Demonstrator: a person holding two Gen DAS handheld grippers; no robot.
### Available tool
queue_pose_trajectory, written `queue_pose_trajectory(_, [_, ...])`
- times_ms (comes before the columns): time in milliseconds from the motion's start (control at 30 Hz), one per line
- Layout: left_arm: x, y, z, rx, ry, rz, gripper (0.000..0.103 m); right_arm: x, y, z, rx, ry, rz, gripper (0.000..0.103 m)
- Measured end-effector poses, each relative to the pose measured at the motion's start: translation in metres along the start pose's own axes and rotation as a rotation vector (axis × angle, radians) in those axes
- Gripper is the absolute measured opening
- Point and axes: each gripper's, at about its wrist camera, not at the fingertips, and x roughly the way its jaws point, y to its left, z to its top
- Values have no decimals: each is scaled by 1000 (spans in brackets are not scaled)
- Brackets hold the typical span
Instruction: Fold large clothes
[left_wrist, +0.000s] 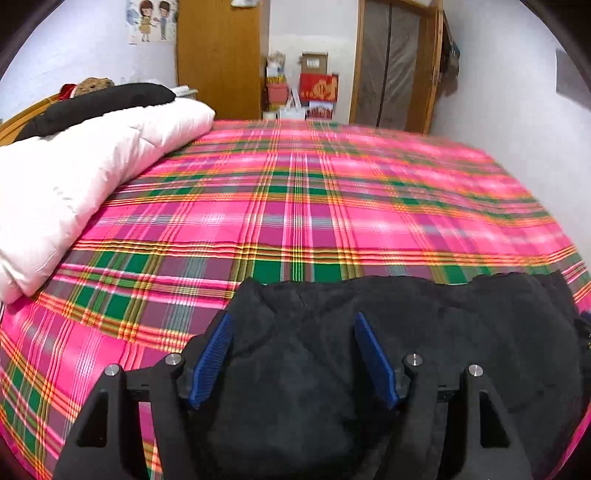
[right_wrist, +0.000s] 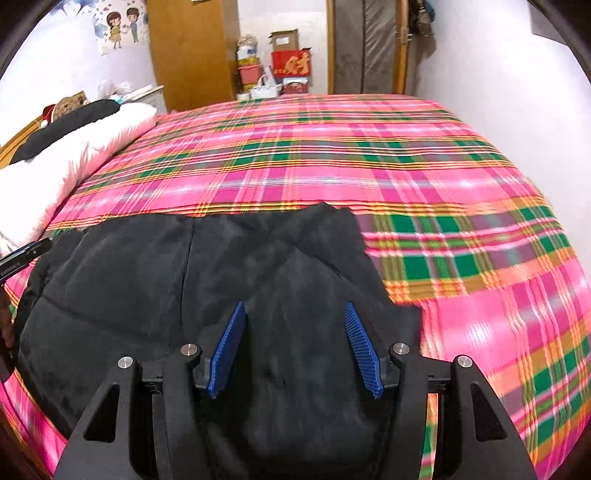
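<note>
The big, soft, black padded coat (left_wrist: 369, 332) lies on the bed with the pink, green and orange checked sheet (left_wrist: 295, 192), at the near edge of the bed.

On the left of the coat, the left claw (left_wrist: 293, 332) hovers over it with its two blue ridged fingers (left_wrist: 216, 354) spread wide, gripping nothing. On the right of the coat, the right claw (right_wrist: 295, 325) is spread wide too and grips nothing.

The coat looks puffy and floppy (like a thick blanket), so it will likely sag and bend when lifted. It may be a bit heavy. Its smooth cloth could slip. I would pinch an edge or a corner of the coat, one claw on each side, and not the fat middle.

The near part of the coat is hidden under the claws. I cannot tell where its sleeves or collar are. Far to the left of the coat sits a fat pale pink quilt (left_wrist: 81, 173).
</note>
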Motion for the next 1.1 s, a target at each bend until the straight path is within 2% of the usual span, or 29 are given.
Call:
queue_pose_trajectory(133, [45,8,-5,-55,115,-27,72,45,-16,6,48,99,-11,56])
queue_pose_trajectory(233, [54,13,-6,-91,125,-45,73,59,-28,1,104,116,10,56])
queue_pose_trajectory(467, [62,7,-3,-76,154,-38,74,61,-23,3,84,141,-10,56])
queue_pose_trajectory(567, [47,10,4,-62,152,-20,71,45,-21,9,66,128,-35,56])
queue_pose_trajectory(667, [9,17,7,-66,83,-38,69,4,-21,8,45,51,-16,56])
queue_pose_trajectory(767, [-29,34,-3,-99,19,-35,69,-29,-28,-5,64,2,7,56])
queue_pose_trajectory(833, [-44,47,-16,-136,12,-31,69,-42,-33,-24,78,0,24,56])
queue_pose_trajectory(900, [-47,55,-34,-164,31,-25,69,-42,-34,-38,77,15,31,56])
queue_pose_trajectory(1000, [-23,54,-53,-164,117,-11,69,-23,-36,-59,62,62,31,56])
queue_pose_trajectory(1100, [-16,51,-51,-157,116,5,70,-17,-44,-58,82,60,10,63])
